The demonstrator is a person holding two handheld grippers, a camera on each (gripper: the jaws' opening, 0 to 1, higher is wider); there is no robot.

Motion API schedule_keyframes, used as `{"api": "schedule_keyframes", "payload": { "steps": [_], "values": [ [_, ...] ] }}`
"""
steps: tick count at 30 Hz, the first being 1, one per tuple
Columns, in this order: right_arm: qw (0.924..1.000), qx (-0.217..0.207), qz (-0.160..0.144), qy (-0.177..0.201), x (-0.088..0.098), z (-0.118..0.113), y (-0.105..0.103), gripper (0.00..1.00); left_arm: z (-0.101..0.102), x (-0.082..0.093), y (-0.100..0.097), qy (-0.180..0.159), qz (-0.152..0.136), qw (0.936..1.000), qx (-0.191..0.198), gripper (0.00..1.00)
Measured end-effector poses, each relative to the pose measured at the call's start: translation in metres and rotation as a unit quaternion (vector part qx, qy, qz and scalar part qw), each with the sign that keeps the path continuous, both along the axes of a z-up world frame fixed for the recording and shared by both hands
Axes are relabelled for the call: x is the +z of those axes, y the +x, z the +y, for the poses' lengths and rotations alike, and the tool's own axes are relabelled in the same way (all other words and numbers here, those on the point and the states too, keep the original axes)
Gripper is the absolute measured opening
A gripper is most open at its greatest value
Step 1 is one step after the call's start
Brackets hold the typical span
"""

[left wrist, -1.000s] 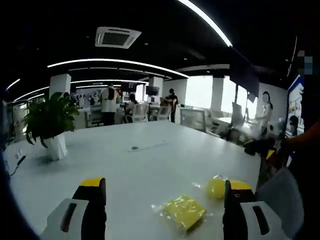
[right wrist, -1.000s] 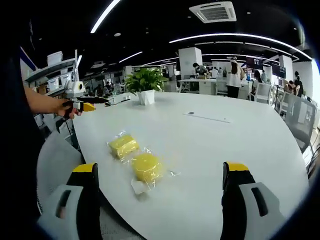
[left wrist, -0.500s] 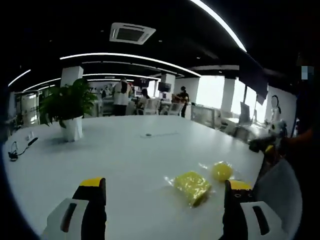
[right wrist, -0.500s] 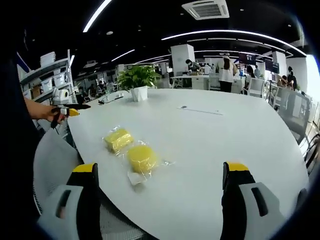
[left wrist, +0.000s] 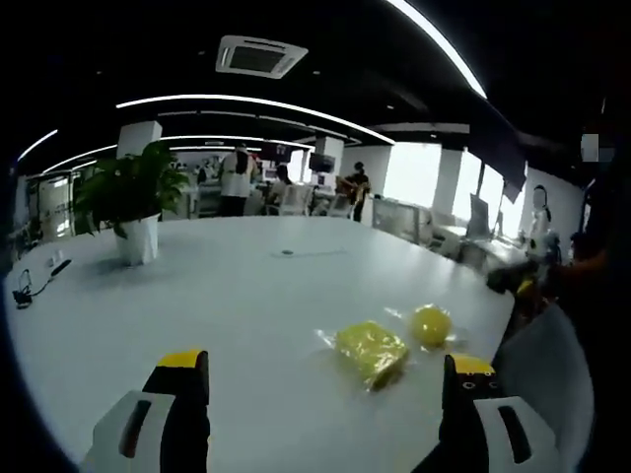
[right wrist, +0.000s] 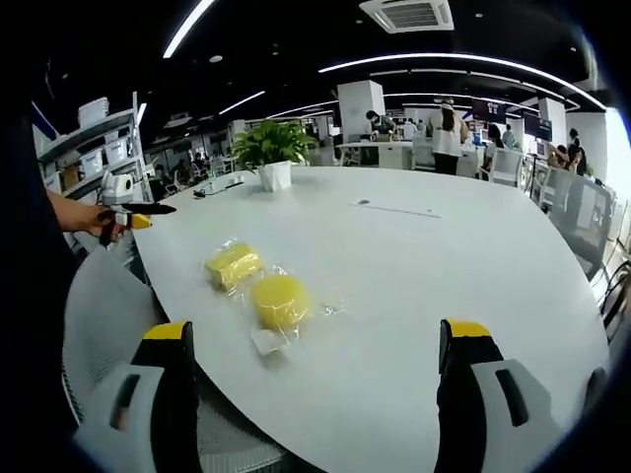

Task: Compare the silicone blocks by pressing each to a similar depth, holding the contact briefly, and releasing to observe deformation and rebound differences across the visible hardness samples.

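Two yellow silicone samples, each in a clear wrapper, lie side by side near the edge of a white bench [right wrist: 414,266]. In the right gripper view, the square block [right wrist: 233,266] sits farther off and the round block [right wrist: 280,301] nearer, just beside it, left of centre. The right claw [right wrist: 320,370] stands wide open above the bench edge, gripping nothing and well apart from both blocks. In the left gripper view, the square block [left wrist: 371,351] lies just left of the round block [left wrist: 431,324]; the left claw [left wrist: 320,379] is also wide open and empty, short of them. A potted plant [right wrist: 273,153] stands at the far left of the bench.
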State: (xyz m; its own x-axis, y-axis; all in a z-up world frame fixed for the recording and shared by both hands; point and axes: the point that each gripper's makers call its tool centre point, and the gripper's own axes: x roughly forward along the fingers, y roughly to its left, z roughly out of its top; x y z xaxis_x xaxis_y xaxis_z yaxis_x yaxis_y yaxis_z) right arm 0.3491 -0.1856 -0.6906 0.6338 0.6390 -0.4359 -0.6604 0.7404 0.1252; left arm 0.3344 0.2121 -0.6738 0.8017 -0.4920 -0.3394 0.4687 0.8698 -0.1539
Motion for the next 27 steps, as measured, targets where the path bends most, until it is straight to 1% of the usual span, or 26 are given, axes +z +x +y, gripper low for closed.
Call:
{"api": "schedule_keyframes", "payload": {
  "steps": [4, 12, 15, 21, 27],
  "values": [
    [1.0, 0.008, -0.002, -0.004, 0.0005, 0.0057, -0.0015, 0.97, -0.0037, -0.0025, 0.0014, 0.004, -0.005, 1.0, -0.006, 1.0],
    [1.0, 0.007, 0.0, -0.005, -0.0002, 0.0071, -0.0018, 0.97, -0.0045, -0.008, 0.0024, -0.004, 0.002, 1.0, -0.008, 1.0],
    [1.0, 0.002, -0.001, -0.004, 0.0001, 0.006, -0.0001, 0.97, -0.0038, -0.0052, 0.0058, -0.011, -0.001, 0.9999, -0.004, 1.0],
    [0.9999, 0.004, -0.002, -0.009, -0.0002, 0.0078, -0.0014, 0.97, -0.0064, -0.0027, 0.0081, 0.002, -0.006, 0.9999, -0.013, 1.0],
    [0.9999, 0.001, -0.004, -0.016, -0.004, 0.0022, -0.001, 0.97, -0.0082, -0.0042, 0.0024, -0.004, 0.0, 1.0, -0.007, 1.0]
  ]
}}
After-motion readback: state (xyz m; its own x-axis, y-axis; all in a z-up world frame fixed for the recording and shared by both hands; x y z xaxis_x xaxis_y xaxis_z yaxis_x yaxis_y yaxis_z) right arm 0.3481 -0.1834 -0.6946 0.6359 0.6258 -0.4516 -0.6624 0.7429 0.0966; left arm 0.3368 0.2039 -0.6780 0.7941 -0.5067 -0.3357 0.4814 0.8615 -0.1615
